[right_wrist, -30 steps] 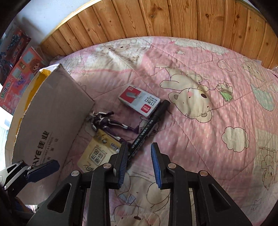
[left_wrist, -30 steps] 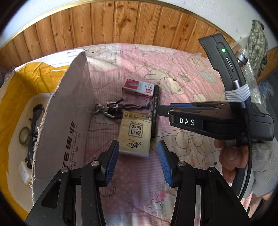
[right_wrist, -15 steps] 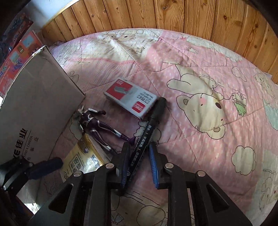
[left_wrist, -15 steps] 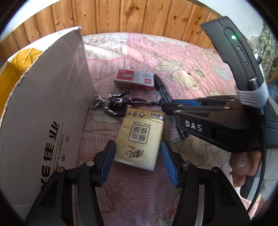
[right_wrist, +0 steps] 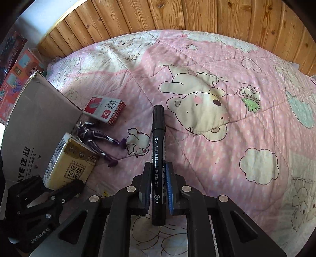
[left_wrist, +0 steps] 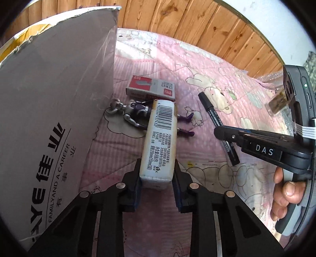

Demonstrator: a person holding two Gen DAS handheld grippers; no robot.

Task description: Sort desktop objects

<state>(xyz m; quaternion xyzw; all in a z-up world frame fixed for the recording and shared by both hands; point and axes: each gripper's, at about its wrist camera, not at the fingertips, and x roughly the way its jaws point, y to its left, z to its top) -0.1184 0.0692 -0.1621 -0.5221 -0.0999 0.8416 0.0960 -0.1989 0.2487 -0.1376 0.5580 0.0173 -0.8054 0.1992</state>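
Note:
My left gripper is shut on a yellow tissue pack, gripping its near end and holding it tilted above the pink quilt; the pack also shows in the right wrist view. My right gripper is shut on a black marker, which points away along the fingers; the marker also shows in the left wrist view. A purple and silver toy figure lies on the quilt behind the pack. A red and white staples box lies beyond it.
A cardboard box flap stands close on the left, next to the figure and staples box. The pink bear-print quilt covers the surface. A wooden plank wall runs along the back. Colourful boxes sit far left.
My left gripper closed on the tissue pack and lifted its near end, showing the barcode side. My right gripper closed on the marker and turned it straight along the fingers.

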